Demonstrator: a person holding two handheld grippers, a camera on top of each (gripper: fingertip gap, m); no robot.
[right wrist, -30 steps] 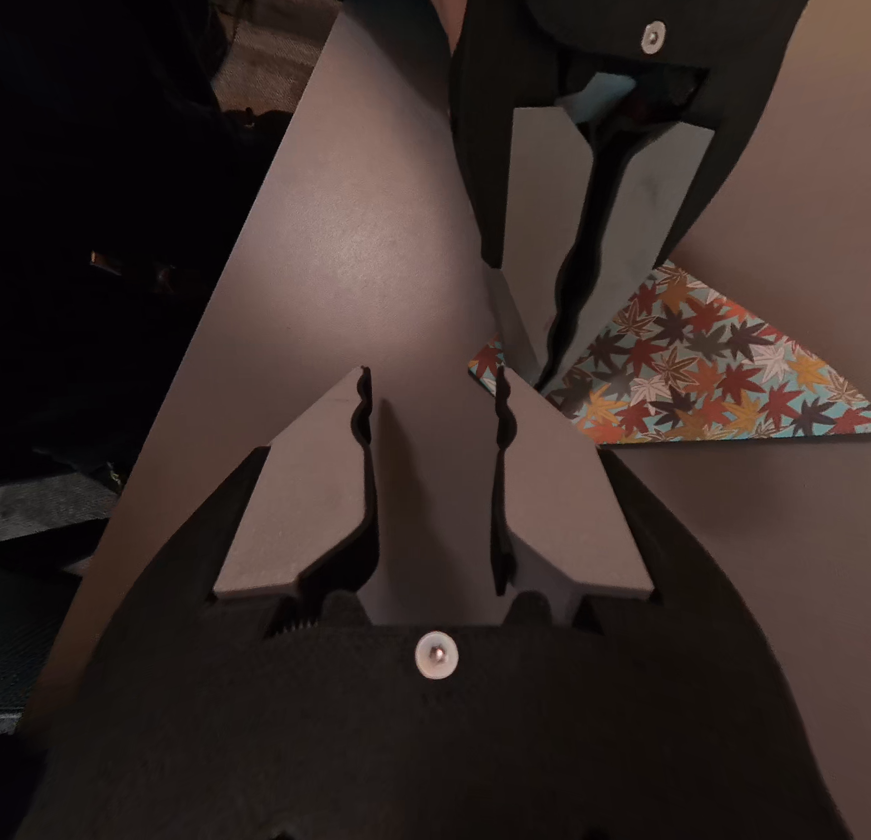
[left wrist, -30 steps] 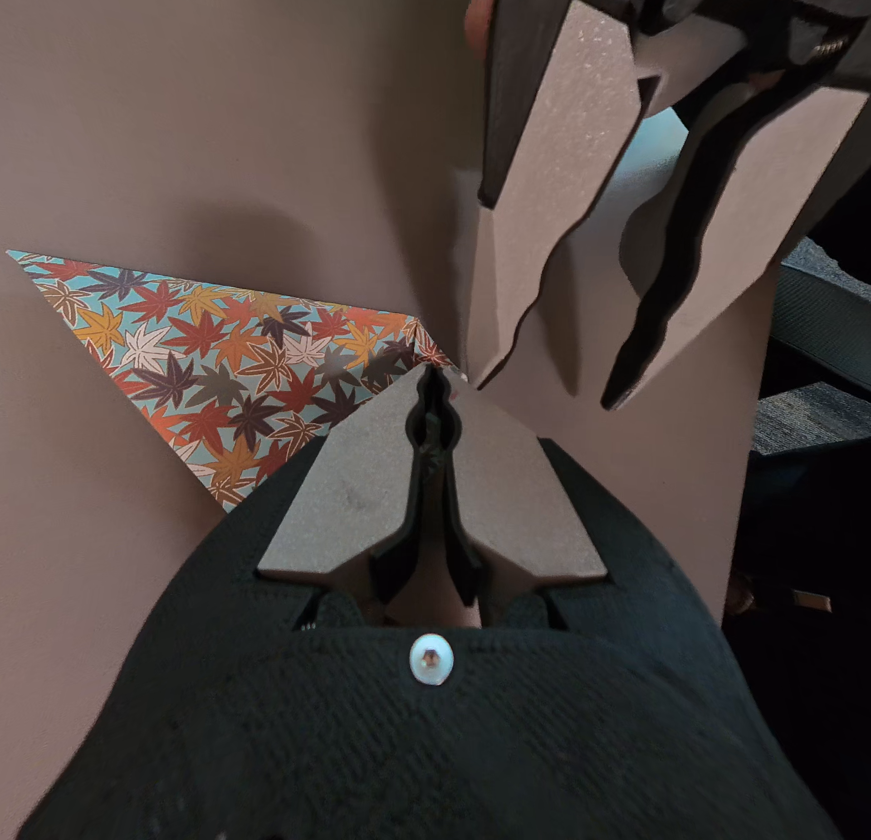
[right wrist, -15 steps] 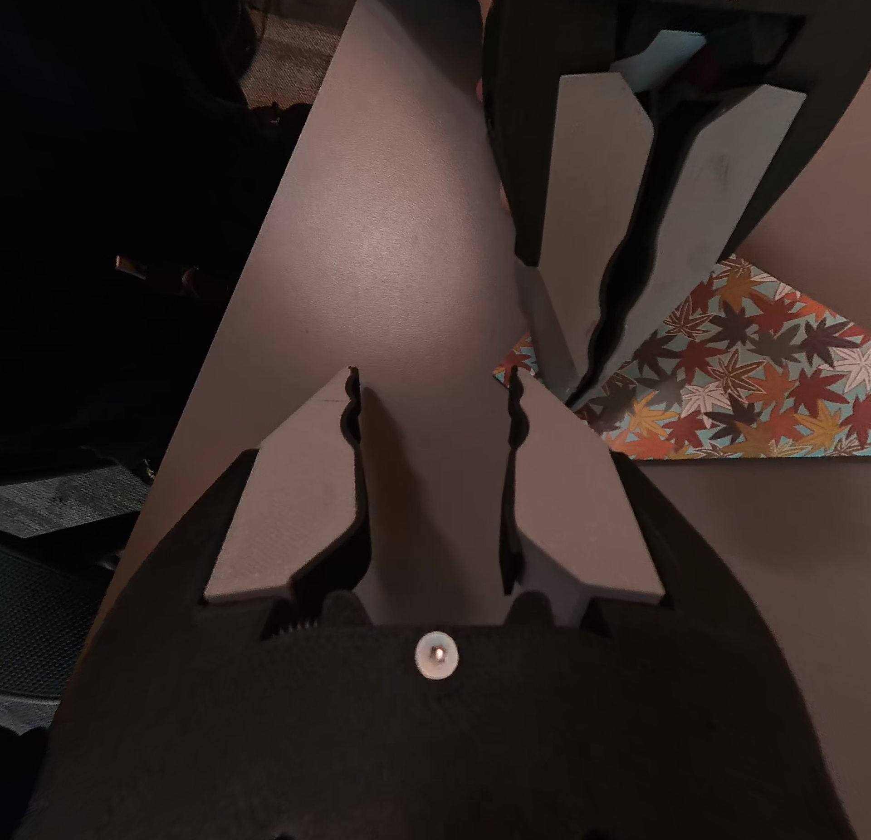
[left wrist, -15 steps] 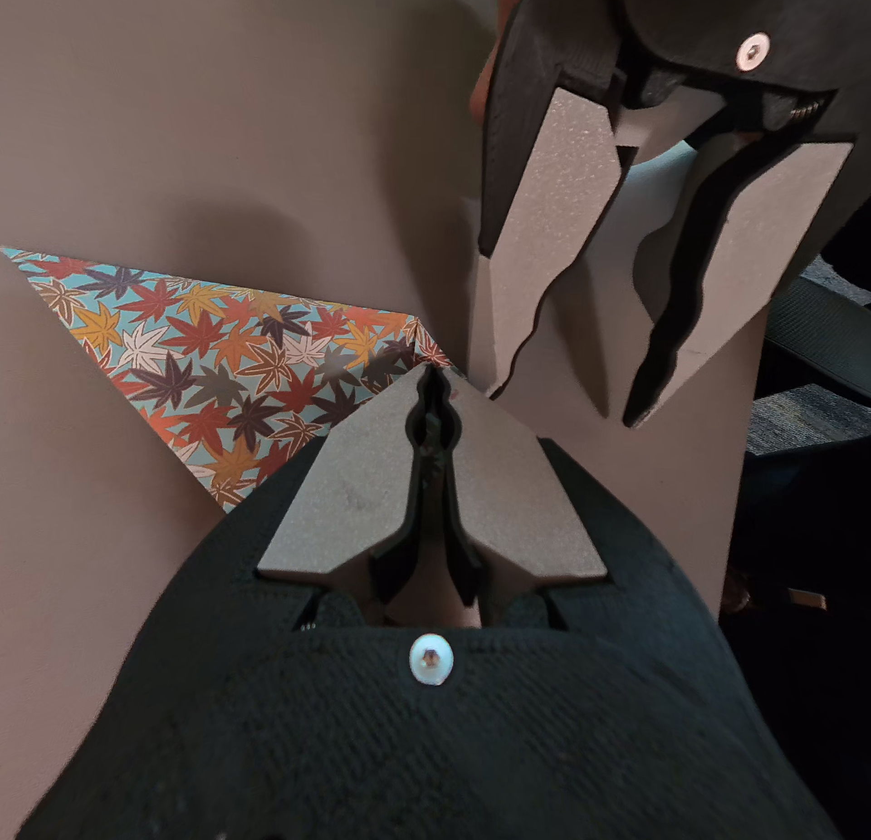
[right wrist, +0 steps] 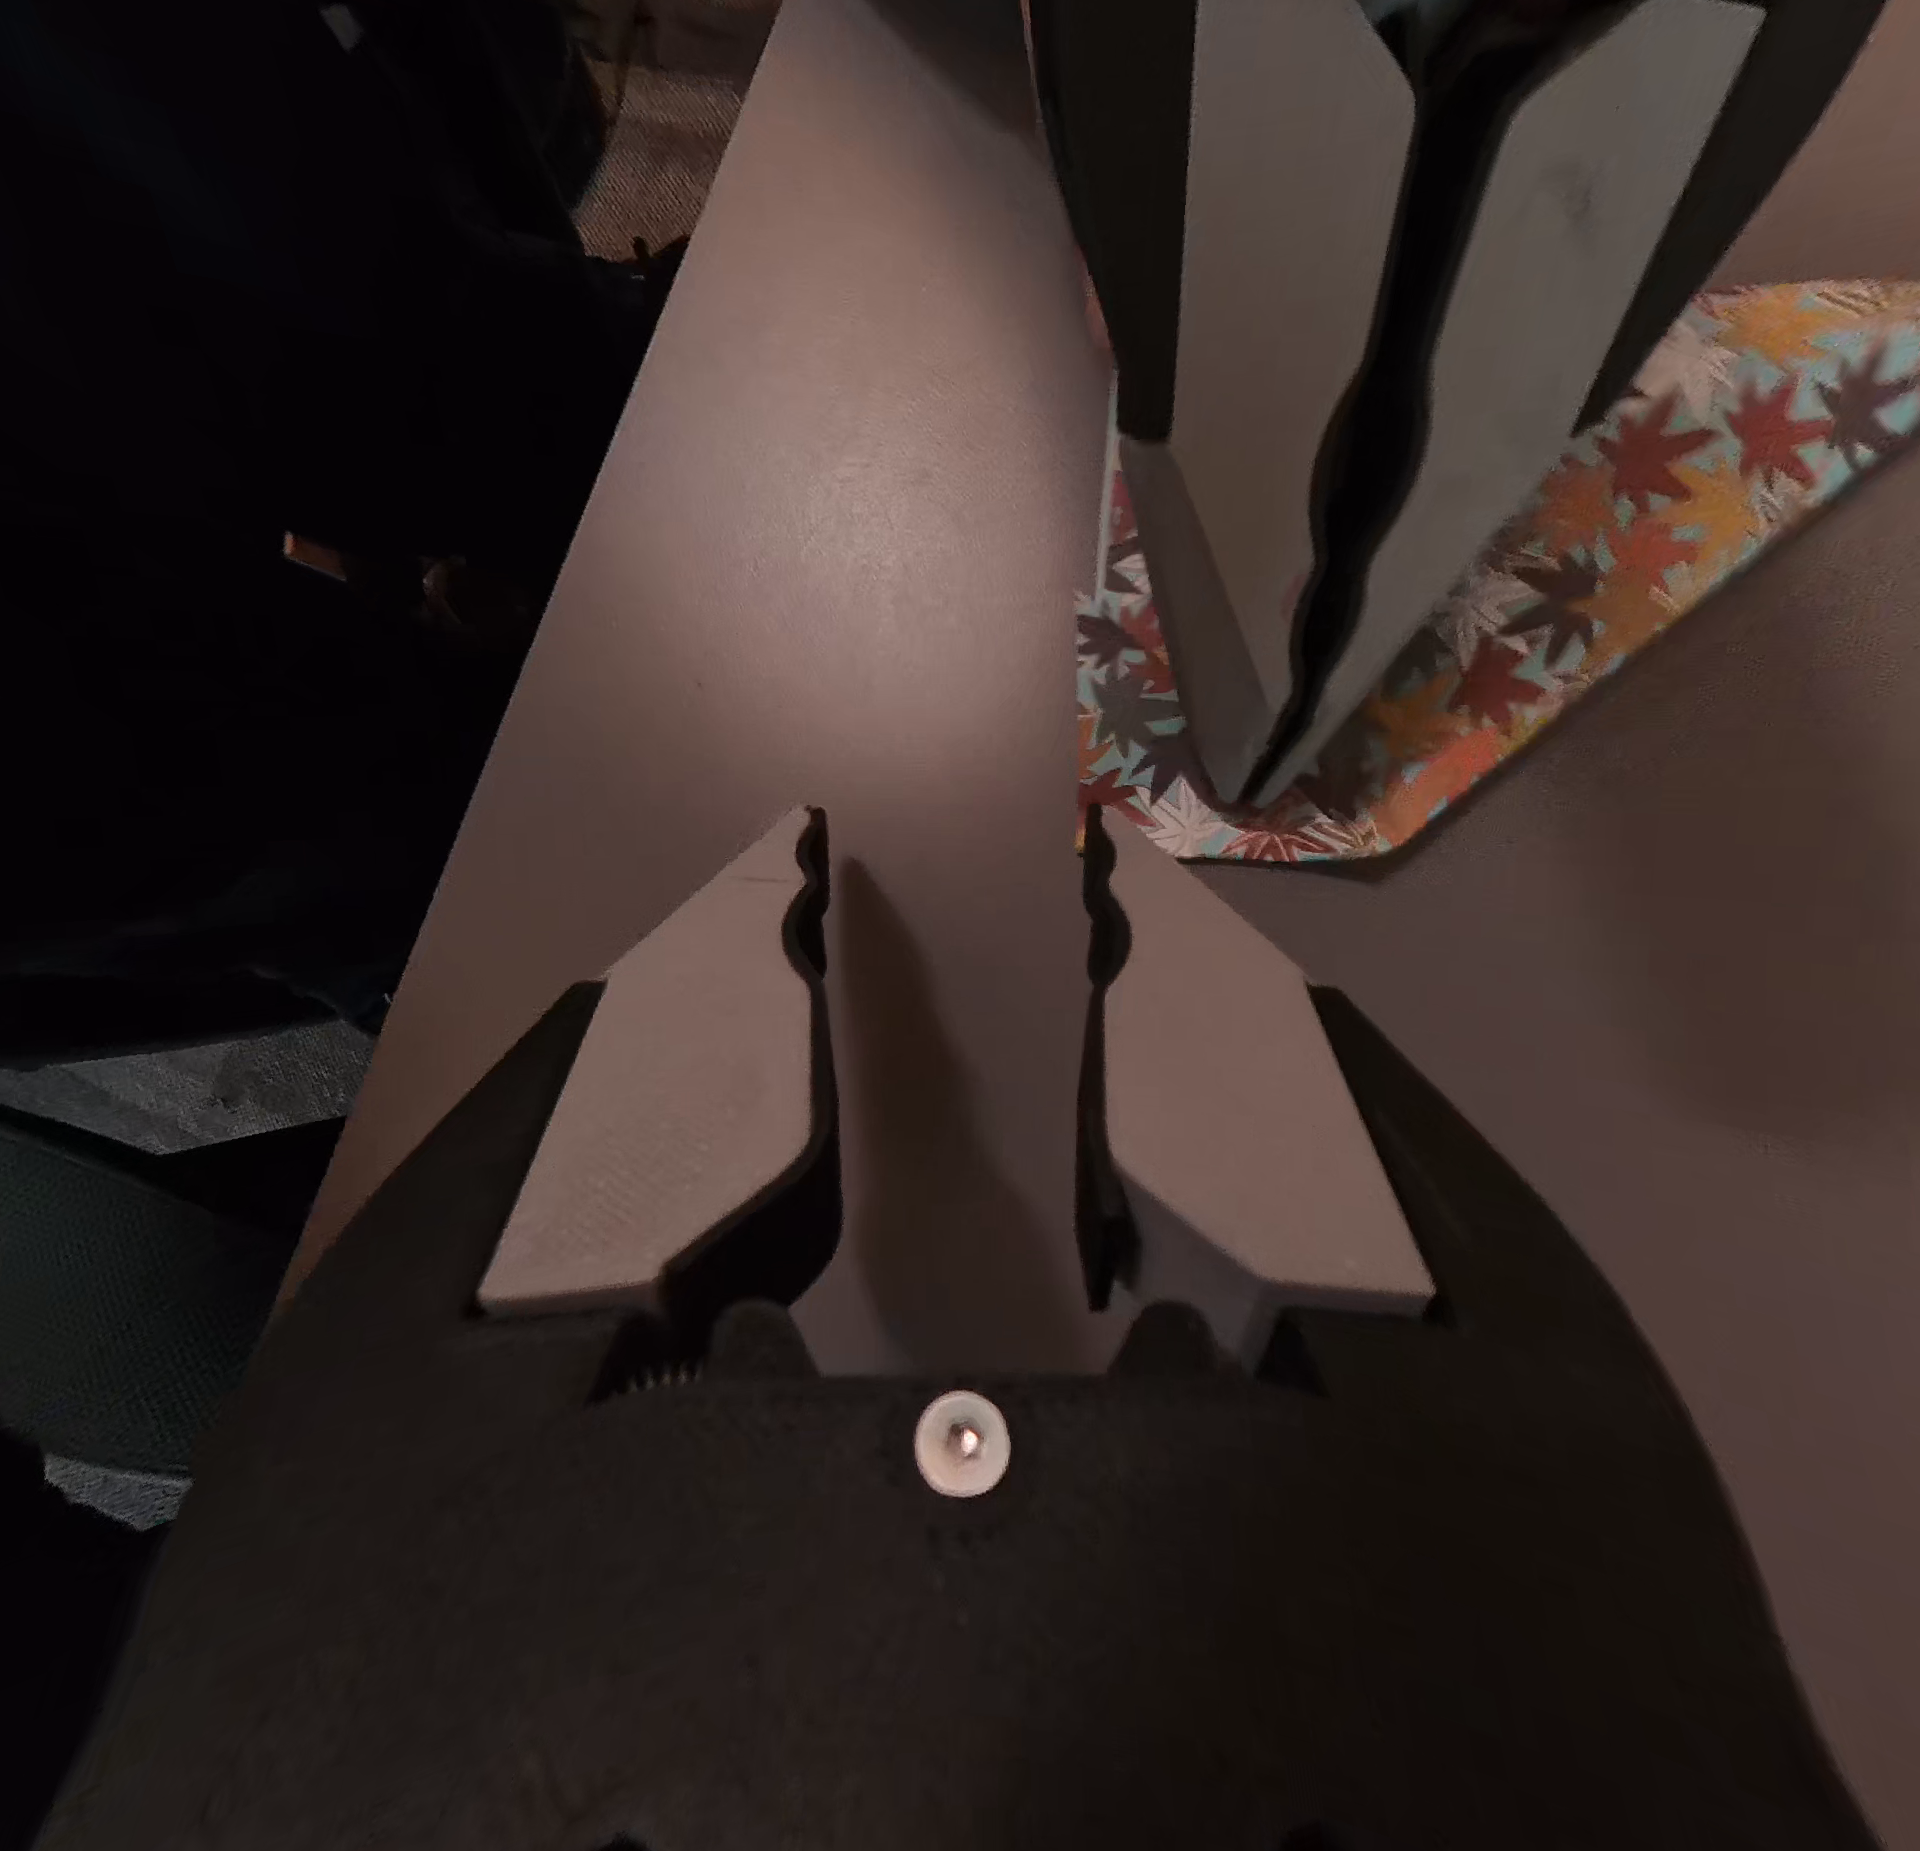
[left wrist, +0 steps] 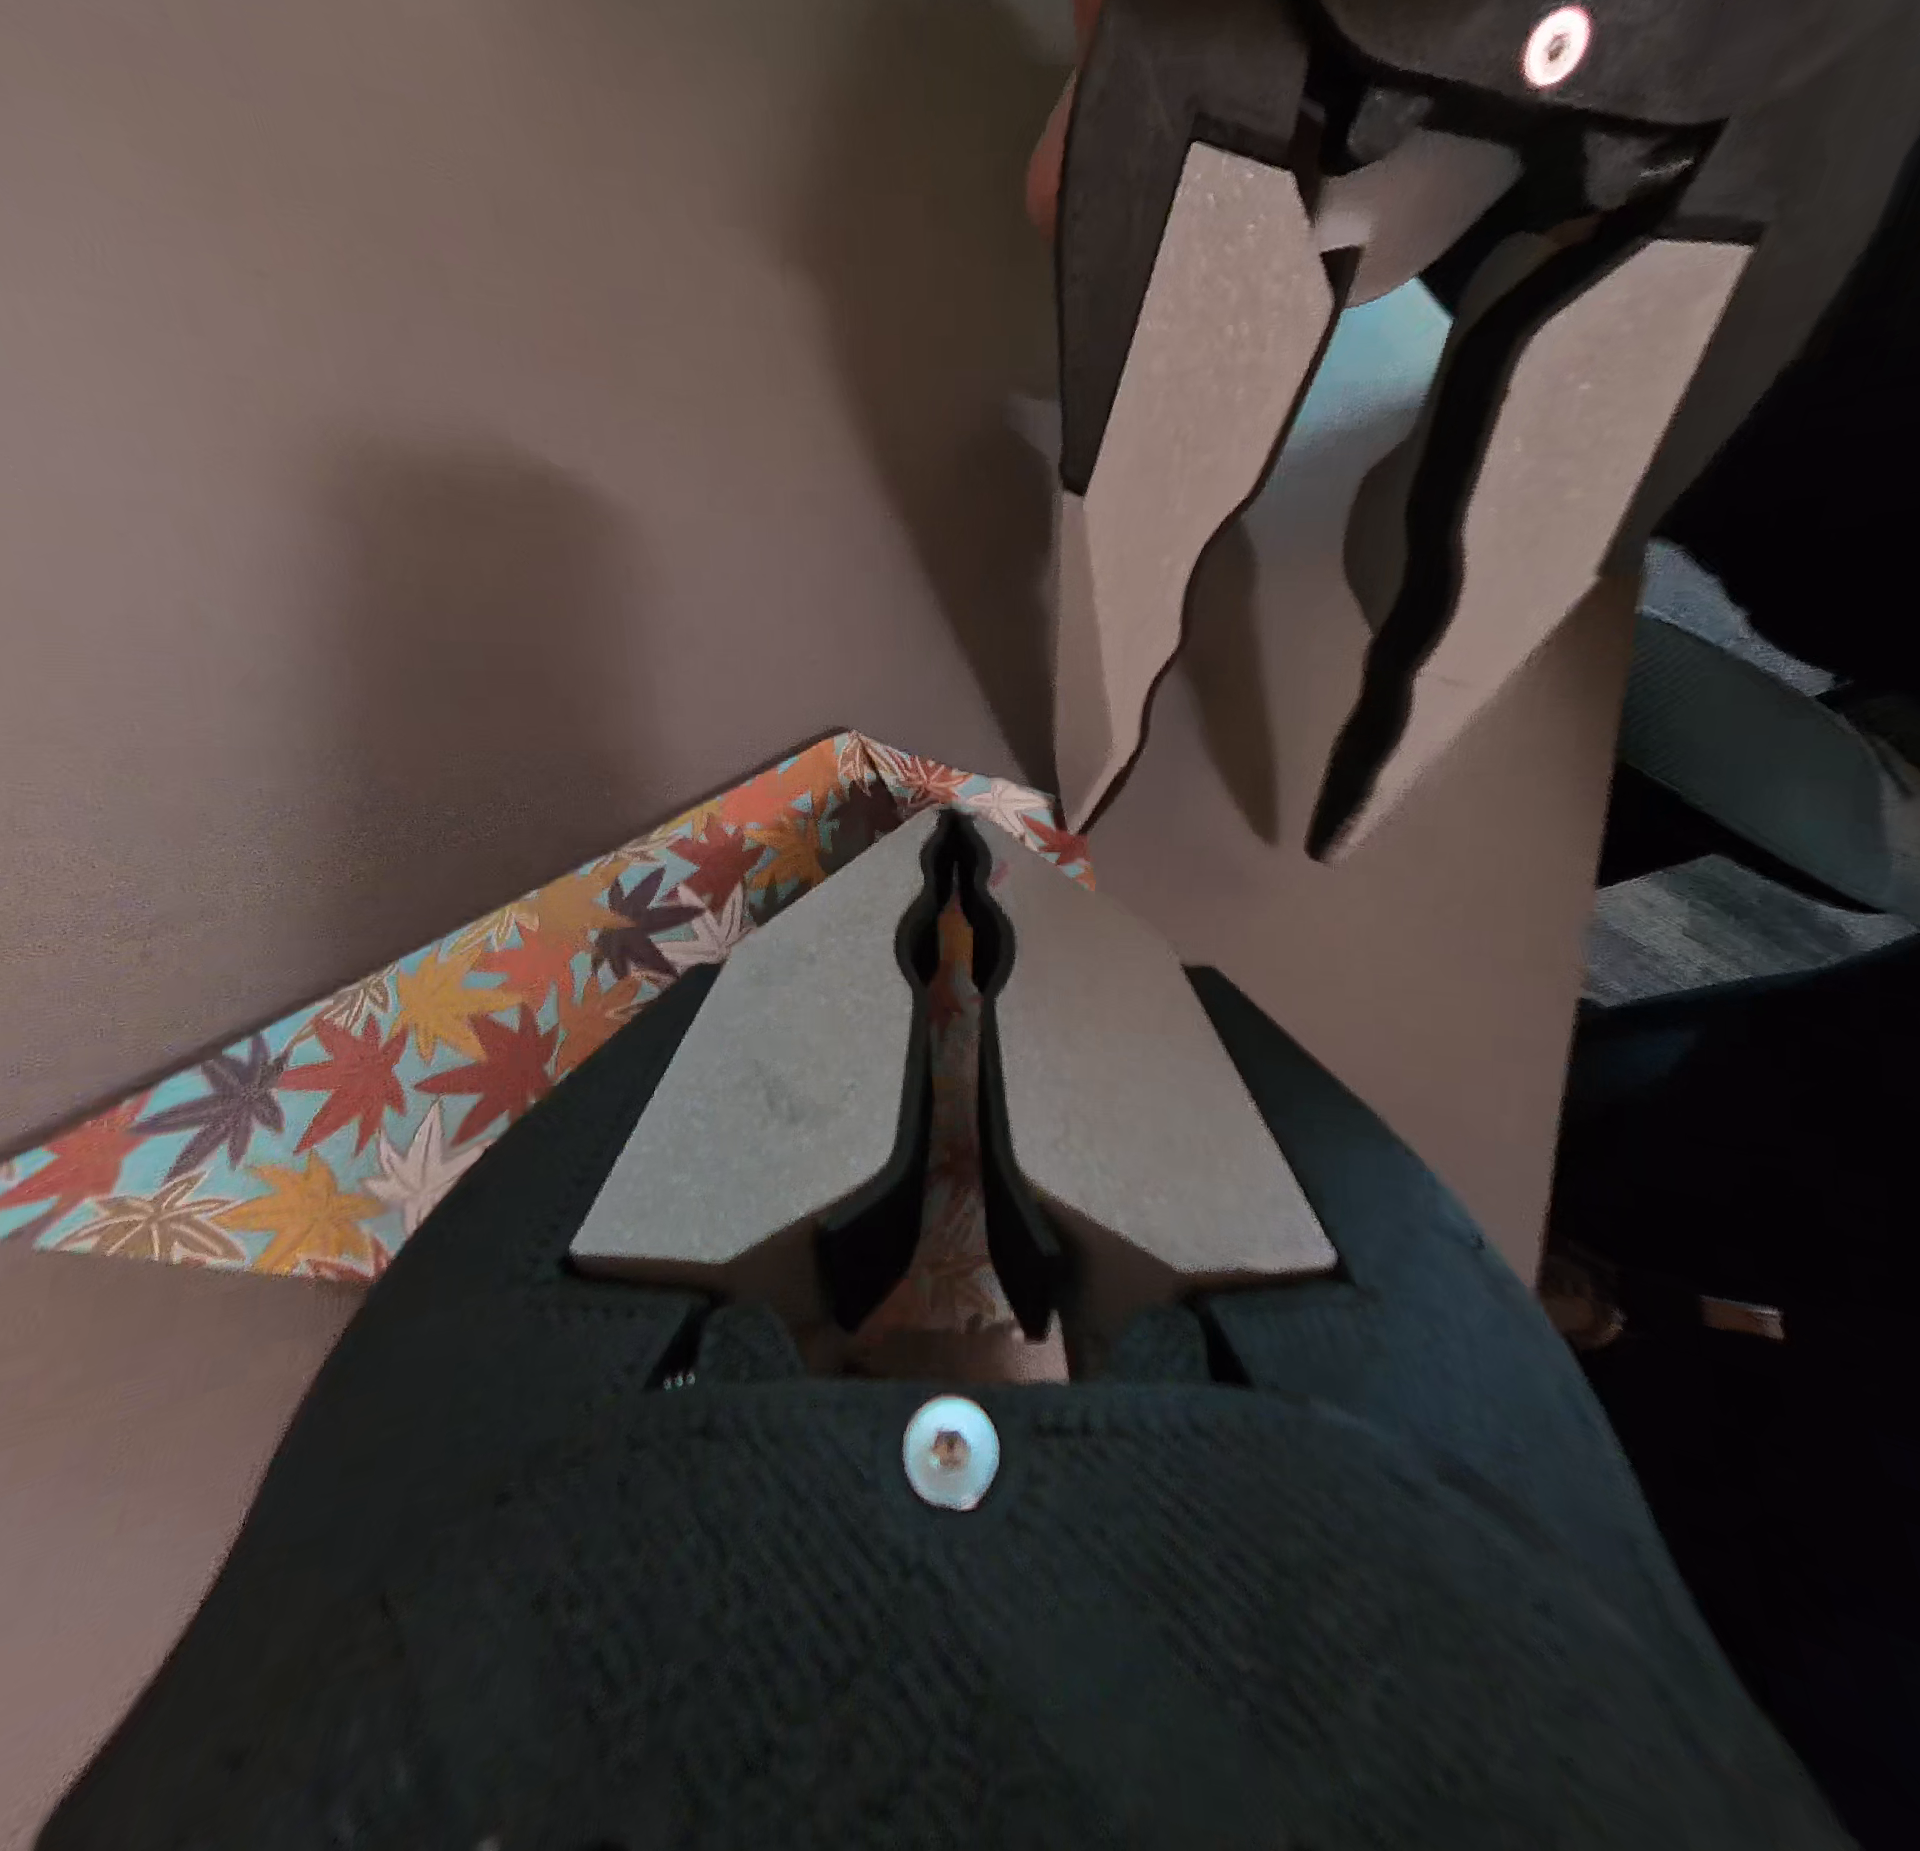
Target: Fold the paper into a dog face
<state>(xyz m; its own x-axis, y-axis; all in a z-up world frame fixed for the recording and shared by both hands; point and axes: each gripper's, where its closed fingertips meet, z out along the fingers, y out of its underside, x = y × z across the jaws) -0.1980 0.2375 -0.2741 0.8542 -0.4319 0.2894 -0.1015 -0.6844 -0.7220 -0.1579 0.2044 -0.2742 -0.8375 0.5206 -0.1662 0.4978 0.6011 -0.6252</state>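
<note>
The paper (left wrist: 416, 1053) is a folded triangle printed with autumn leaves on light blue, lying on the brown table (left wrist: 416, 347). My left gripper (left wrist: 954, 825) is shut on the paper's right corner and holds it raised, so the paper bends up from the table. In the right wrist view the paper (right wrist: 1662, 513) runs off to the upper right from the left gripper (right wrist: 1257, 799). My right gripper (right wrist: 953, 819) is open and empty over bare table, its tips just beside the pinched corner. It also shows in the left wrist view (left wrist: 1200, 835), pointing down.
The table's edge (left wrist: 1579, 970) runs close to the right of both grippers, with a dark chair (left wrist: 1766, 679) and dark floor beyond. In the right wrist view the same edge (right wrist: 582, 554) lies to the left. The table stretches wide behind the paper.
My left gripper has lifted and pulled the paper's right corner up, so the flat triangle now bends upward. My right gripper stays open and has shifted slightly nearer the corner.
</note>
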